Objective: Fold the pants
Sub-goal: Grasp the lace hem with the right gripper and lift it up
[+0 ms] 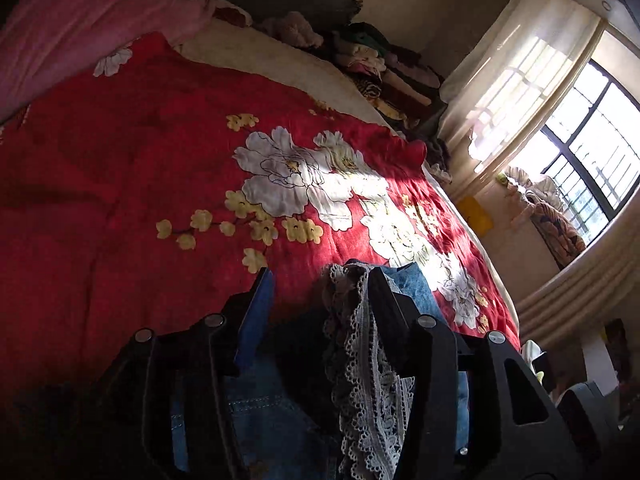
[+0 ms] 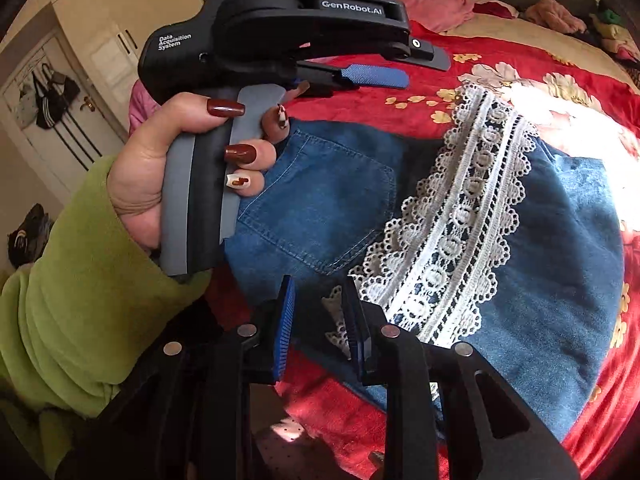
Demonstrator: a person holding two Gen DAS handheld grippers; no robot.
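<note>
Blue denim pants (image 2: 332, 200) with a white lace trim (image 2: 460, 232) lie folded over on the red flowered bedspread (image 2: 400, 108). In the left wrist view the denim (image 1: 260, 420) and lace (image 1: 360, 360) lie under and between the open fingers of my left gripper (image 1: 320, 284), the lace draped against the right finger. The left gripper also shows in the right wrist view (image 2: 420, 68), held above the pants, jaws apart. My right gripper (image 2: 320, 312) is open just over the pants' near edge, with lace showing between its fingers.
A pink blanket (image 1: 80, 20) lies at the bed's head. A stack of folded clothes (image 1: 384, 76) sits at the far side near the window (image 1: 580, 140). A door with hanging bags (image 2: 52, 96) is behind the left hand.
</note>
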